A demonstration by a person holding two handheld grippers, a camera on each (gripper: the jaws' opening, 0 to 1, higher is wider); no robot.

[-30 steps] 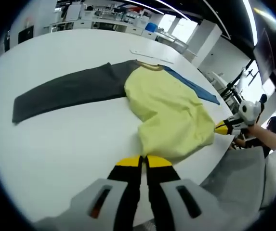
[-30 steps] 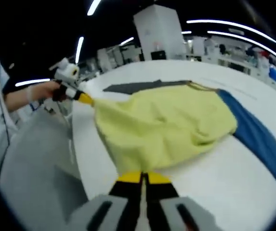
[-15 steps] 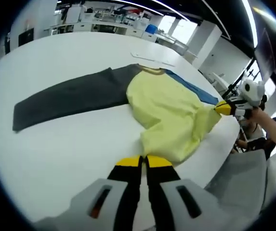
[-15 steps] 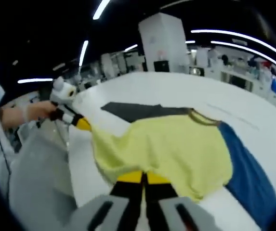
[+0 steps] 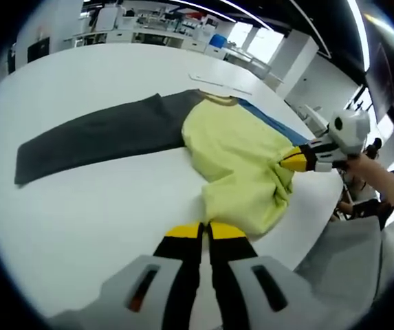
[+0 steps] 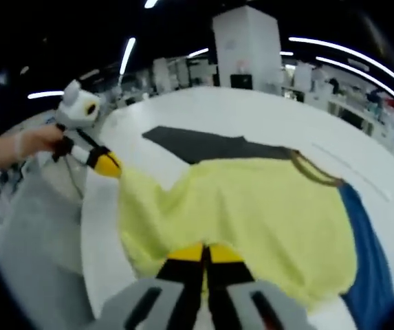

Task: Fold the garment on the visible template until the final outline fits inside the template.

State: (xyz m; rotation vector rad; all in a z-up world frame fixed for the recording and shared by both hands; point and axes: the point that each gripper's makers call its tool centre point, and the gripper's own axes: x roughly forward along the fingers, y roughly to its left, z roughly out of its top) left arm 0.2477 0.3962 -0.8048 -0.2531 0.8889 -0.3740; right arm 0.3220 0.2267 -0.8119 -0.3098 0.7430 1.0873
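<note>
A long-sleeved shirt lies on the white table [image 5: 80,206], with a yellow body [image 5: 234,144], a dark grey sleeve [image 5: 93,130] stretched left and a blue sleeve [image 5: 272,124] on the far side. My left gripper [image 5: 204,230] is shut on the near hem corner. My right gripper [image 5: 289,160] is shut on the other hem corner and holds it raised over the yellow body, which bunches under it. In the right gripper view, the right gripper [image 6: 204,253] pinches yellow cloth [image 6: 252,213], and the left gripper [image 6: 106,165] holds the far corner.
A thin white flat sheet [image 5: 217,81] lies beyond the collar. The table's edge [image 5: 307,227] runs close on the right, with grey floor below. A person's hand [image 5: 382,182] holds the right gripper. Benches and equipment stand in the background.
The right gripper has carried its hem corner up and inward over the yellow body, bunching the cloth. The left gripper has kept its hold and place.
</note>
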